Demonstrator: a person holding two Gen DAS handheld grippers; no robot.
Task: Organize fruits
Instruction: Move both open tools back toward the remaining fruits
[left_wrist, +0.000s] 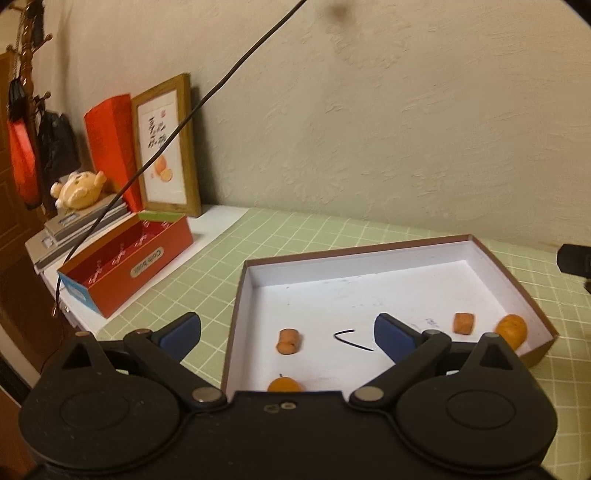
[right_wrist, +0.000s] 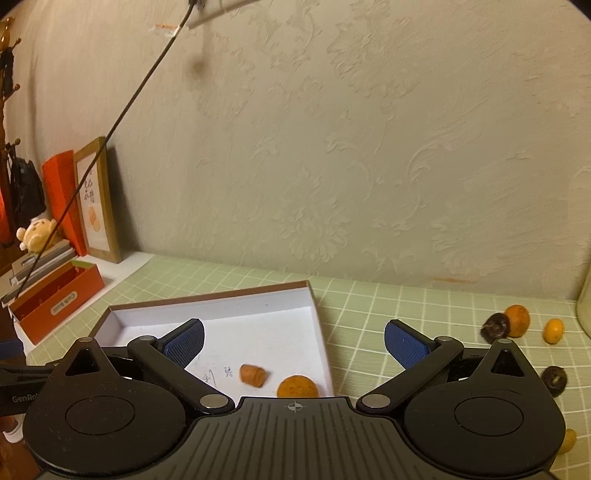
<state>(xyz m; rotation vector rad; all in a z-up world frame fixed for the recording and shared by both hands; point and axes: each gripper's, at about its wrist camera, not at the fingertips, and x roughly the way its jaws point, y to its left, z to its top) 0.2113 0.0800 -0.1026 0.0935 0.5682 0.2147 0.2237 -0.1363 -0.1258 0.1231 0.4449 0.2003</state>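
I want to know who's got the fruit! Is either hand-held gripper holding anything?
No. The left hand-held gripper and the right hand-held gripper are both open, with nothing between their fingers.

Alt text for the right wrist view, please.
Open right tongs hover empty over the right edge of a shallow white-lined box holding two orange fruits. More orange and dark fruits lie loose on the green checked cloth.

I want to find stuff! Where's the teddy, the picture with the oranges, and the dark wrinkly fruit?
teddy (left_wrist: 78, 189), left wrist view, on its yellow belly.
framed picture (left_wrist: 164, 146), left wrist view, on the white paper inside the frame.
dark wrinkly fruit (right_wrist: 495, 326), right wrist view, on its middle.
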